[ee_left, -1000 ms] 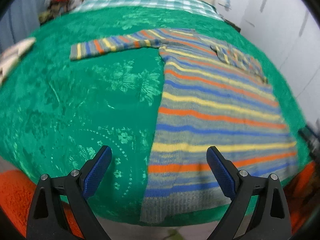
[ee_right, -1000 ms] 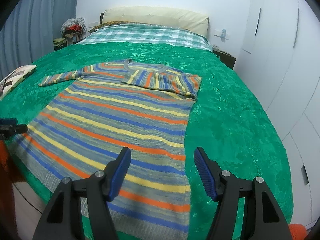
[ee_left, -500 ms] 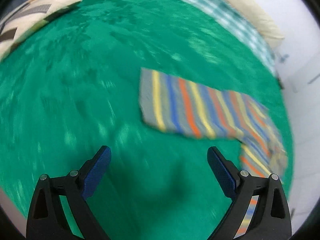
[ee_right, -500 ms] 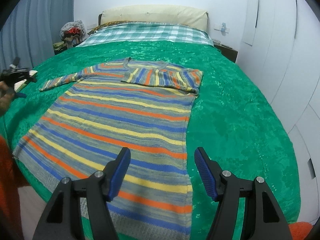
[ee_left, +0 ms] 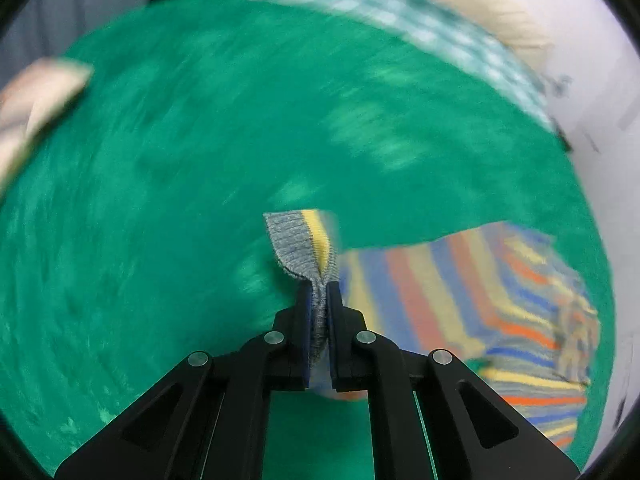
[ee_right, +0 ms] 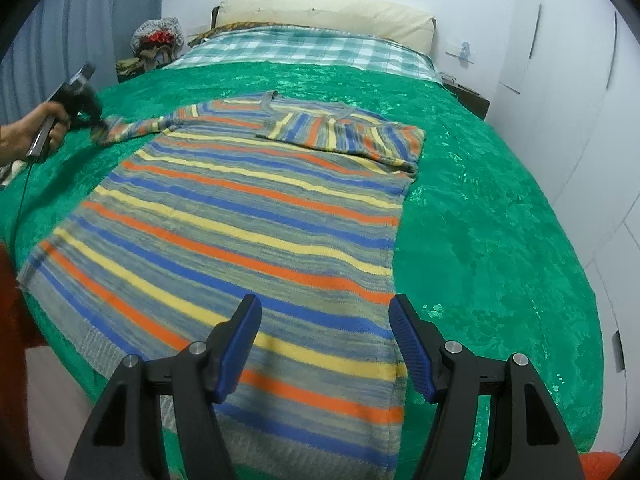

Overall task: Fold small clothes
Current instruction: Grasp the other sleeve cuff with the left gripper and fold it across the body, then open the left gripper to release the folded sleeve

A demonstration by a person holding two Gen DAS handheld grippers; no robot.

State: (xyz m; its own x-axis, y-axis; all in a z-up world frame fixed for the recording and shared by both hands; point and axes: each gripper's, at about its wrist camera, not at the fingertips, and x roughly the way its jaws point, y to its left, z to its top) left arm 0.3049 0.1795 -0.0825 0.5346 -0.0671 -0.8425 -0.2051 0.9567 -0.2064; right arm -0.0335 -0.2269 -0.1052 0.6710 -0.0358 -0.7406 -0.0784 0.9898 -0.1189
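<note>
Left wrist view shows the left claw point(ee_left: 319, 300) clamped tight on the grey cuff point(ee_left: 294, 242) of the striped sweater point(ee_left: 472, 292), the cuff's end and a yellow band fanning out just ahead of the blue pads point(ee_left: 306, 320). To the right of this claw the rest of the sleeve trails off across the green bedspread point(ee_left: 200, 160), though the view is smeared with blur. Far ahead lies a checked blanket point(ee_left: 400, 20).

From the right wrist view, the right claw point(ee_right: 324, 344) is spread wide and grips nothing; it hangs above the hem end of the sweater point(ee_right: 248, 216), which lies flat on the bedspread point(ee_right: 488, 240) stretching away ahead of it. The far sleeve point(ee_right: 344, 136) is folded across the chest. Far ahead and to the left, the left hand point(ee_right: 28, 136) holds its tool at the tip of the other sleeve point(ee_right: 140, 126). Beyond are the checked blanket point(ee_right: 304, 48) and a cream pillow point(ee_right: 324, 16)
</note>
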